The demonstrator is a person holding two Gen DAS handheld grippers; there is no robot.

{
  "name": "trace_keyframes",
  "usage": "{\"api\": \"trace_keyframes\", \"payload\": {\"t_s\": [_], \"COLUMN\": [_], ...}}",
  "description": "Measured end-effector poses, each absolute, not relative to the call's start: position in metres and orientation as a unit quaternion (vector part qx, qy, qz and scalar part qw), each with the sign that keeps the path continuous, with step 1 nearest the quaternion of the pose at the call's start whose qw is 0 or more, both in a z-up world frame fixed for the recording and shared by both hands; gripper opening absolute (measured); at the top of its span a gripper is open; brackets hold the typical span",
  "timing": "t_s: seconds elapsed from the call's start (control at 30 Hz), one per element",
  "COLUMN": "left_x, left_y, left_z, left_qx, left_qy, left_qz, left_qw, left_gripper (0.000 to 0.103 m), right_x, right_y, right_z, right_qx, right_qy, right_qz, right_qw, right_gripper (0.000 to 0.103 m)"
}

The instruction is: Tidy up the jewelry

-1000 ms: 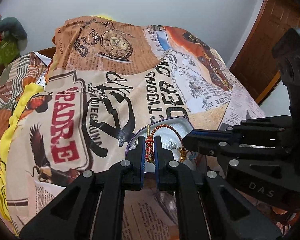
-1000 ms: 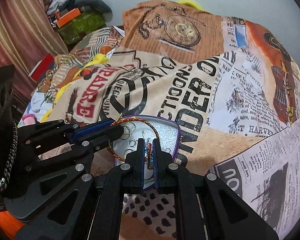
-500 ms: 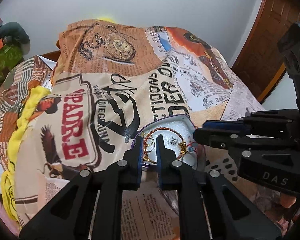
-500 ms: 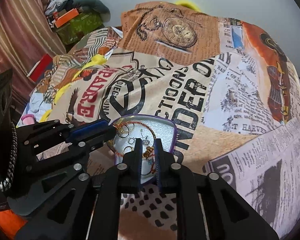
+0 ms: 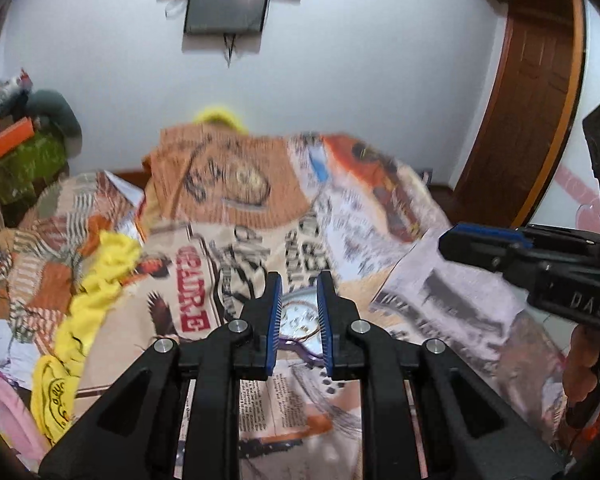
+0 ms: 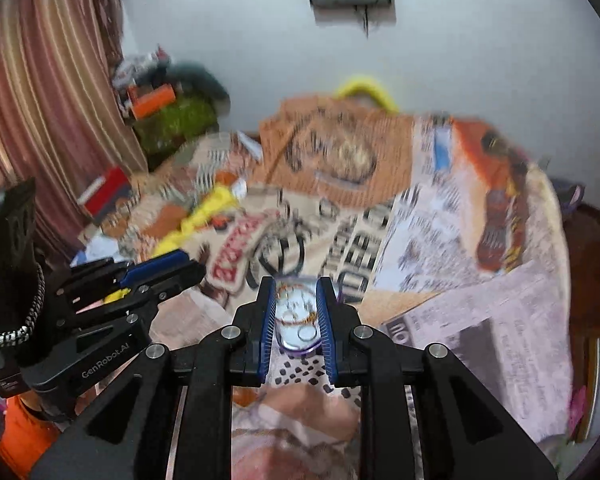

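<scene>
Grippers, two of ours, left [image 5: 298, 316] and right [image 6: 298, 316], both gape partly open and empty above one purple-rimmed tray [image 6: 296, 350] holding one red-gold bracelet [image 6: 296, 320].

1. We see the tray [image 5: 300, 314] lying on the bedspread [image 5: 340, 216], near its front edge.
2. Rings and a bracelet [image 6: 296, 318] lie in the tray.
3. Left gripper [image 5: 299, 300] sits left of right gripper [image 6: 297, 300]; both are above the tray, apart from it.
4. Clutter pile [image 6: 168, 108] is far left, against the wall.
</scene>
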State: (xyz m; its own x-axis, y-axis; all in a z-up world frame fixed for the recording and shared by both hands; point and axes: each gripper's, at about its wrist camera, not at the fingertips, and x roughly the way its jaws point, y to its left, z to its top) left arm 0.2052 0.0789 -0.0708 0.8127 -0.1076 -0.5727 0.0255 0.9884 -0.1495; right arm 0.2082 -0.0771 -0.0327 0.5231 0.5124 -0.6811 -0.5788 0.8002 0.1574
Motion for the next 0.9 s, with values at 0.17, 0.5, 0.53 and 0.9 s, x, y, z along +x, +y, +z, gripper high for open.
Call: {"api": "trace_keyframes", "payload": {"t_s": [0.17, 0.5, 0.53, 0.9], "left_x": [0.142, 0.031, 0.026, -0.006], "left_y": [0.066, 0.026, 0.023, 0.015], "left_z": [-0.021, 0.035, 0.036, 0.036], "left_qx": [-0.064, -0.024, -0.02, -0.015], "left_qy": [0.219, 0.072, 0.066, 0.031], "left_qz": [-0.033, -0.013, -0.009, 0.049], "left_qw": [0.973, 0.997, 0.998, 0.998], "left_gripper": [0.016, 0.046, 0.048, 0.1], "right_x": [0.155, 0.045, 0.04, 0.009], "right_y": [-0.102, -0.13, -0.132, -0.137], "right_z": [0.02, 0.068, 0.068, 0.068], "right_qx": [-0.022, -0.003, -0.003, 0.004], "right_qy": [0.281, 0.119, 0.11, 0.041], "right_qz": [0.312, 0.298, 0.294, 0.216], "right_qw": [0.907, 0.947, 0.949, 0.976], "right_gripper": [0.018, 0.018, 0.019, 0.1]}}
